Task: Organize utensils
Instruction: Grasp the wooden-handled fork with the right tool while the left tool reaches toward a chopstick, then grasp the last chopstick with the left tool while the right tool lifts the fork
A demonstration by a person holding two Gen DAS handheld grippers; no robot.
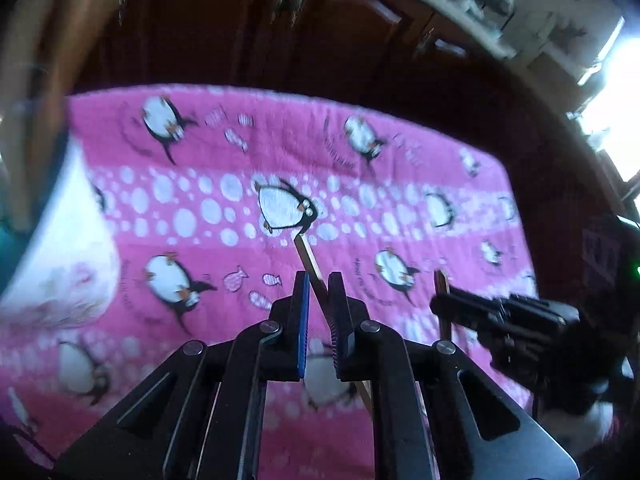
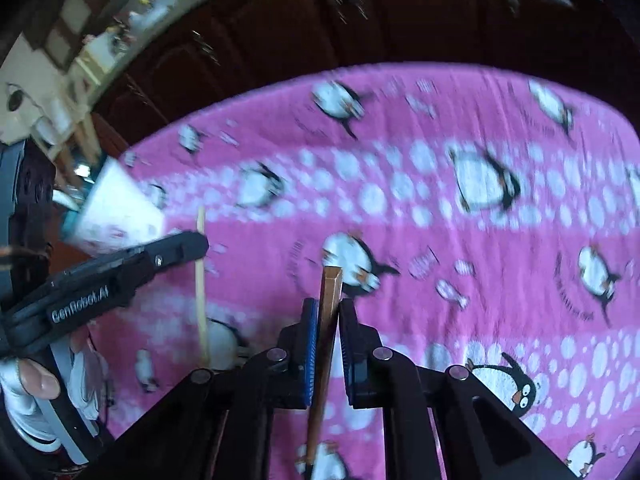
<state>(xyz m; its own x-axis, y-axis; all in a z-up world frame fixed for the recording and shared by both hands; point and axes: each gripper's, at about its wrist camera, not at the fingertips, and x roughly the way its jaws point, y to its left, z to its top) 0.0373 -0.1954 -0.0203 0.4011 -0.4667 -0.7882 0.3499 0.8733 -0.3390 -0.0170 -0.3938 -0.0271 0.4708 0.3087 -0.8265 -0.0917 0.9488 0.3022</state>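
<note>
The left gripper (image 1: 319, 286) has its two pads pressed against a pale chopstick (image 1: 306, 254), which slants up and to the left out of the jaws, its tip over a printed penguin. The right gripper (image 2: 328, 312) is clamped the same way on a darker brown chopstick (image 2: 330, 292) that stands nearly upright between the blue-edged pads, its lower end showing below them. Both tools hover side by side above a pink penguin towel (image 2: 460, 240) spread flat, the left one reaching in low from the side with a gloved hand (image 2: 28, 384) behind it. A white cup (image 1: 60, 248) stands at the towel's left edge; I cannot make out what is in it. Dark wooden cabinets (image 1: 280, 20) rise behind the towel.
</note>
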